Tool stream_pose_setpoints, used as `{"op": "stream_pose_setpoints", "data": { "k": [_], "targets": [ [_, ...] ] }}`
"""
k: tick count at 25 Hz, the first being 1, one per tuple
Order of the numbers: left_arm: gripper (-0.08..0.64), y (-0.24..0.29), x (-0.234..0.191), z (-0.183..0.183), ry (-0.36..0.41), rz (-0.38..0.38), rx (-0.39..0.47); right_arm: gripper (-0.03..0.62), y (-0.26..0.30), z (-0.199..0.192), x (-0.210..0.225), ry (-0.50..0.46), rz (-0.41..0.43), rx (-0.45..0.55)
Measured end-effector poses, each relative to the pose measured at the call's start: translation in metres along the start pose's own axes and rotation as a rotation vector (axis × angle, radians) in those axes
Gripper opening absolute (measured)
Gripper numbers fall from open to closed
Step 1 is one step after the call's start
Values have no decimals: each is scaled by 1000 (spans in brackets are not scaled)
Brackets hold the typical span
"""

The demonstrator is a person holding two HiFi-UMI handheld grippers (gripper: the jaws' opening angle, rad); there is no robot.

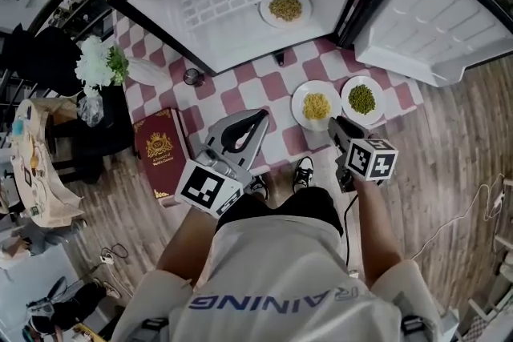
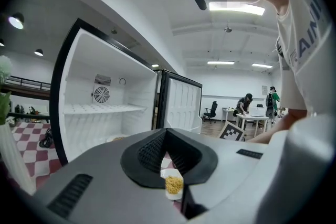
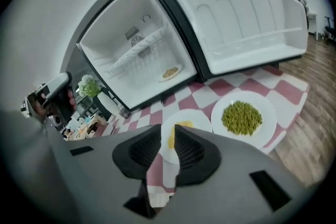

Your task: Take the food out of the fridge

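The open white fridge [image 1: 160,16] holds one plate of yellowish food [image 1: 285,9] on its floor, also in the right gripper view [image 3: 170,73]. In front of it on the checkered cloth [image 1: 240,88] sit a plate of yellow food [image 1: 316,105] and a plate of green peas [image 1: 362,99]. My right gripper [image 1: 333,124] hangs just above the near edge of the yellow plate [image 3: 195,119], its jaws apart with nothing between them [image 3: 168,131]; the peas [image 3: 242,117] lie to its right. My left gripper [image 1: 258,118] is over the cloth, jaw tips together and empty [image 2: 166,131].
The fridge door [image 1: 433,20] stands swung open at the right. A red book [image 1: 160,146], a vase of white flowers [image 1: 100,64] and a small dark jar [image 1: 191,76] sit at the cloth's left. My black shoes [image 1: 303,171] stand at its near edge. People work at a far desk [image 2: 244,105].
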State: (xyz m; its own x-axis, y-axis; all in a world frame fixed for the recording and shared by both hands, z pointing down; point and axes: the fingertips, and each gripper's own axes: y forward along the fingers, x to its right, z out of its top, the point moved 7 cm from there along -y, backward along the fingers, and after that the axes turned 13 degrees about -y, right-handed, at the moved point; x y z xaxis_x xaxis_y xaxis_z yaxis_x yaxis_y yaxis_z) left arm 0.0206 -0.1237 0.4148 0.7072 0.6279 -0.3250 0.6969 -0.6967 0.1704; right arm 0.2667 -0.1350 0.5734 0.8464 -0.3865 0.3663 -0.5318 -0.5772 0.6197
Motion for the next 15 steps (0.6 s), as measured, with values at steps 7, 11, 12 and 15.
{"op": "stream_pose_setpoints", "data": {
  "k": [7, 11, 12, 15],
  "targets": [
    [8, -16, -1, 33, 29, 34, 90, 28, -33, 82, -48, -249, 18, 238],
    [8, -30, -1, 52, 38, 65, 146, 26, -52, 119, -79, -341, 53, 345],
    [8, -33, -1, 57, 45, 73, 161, 26, -57, 129, -85, -359, 64, 371],
    [8, -47, -1, 74, 72, 105, 206, 25, -68, 156, -106, -402, 100, 450]
  ]
}}
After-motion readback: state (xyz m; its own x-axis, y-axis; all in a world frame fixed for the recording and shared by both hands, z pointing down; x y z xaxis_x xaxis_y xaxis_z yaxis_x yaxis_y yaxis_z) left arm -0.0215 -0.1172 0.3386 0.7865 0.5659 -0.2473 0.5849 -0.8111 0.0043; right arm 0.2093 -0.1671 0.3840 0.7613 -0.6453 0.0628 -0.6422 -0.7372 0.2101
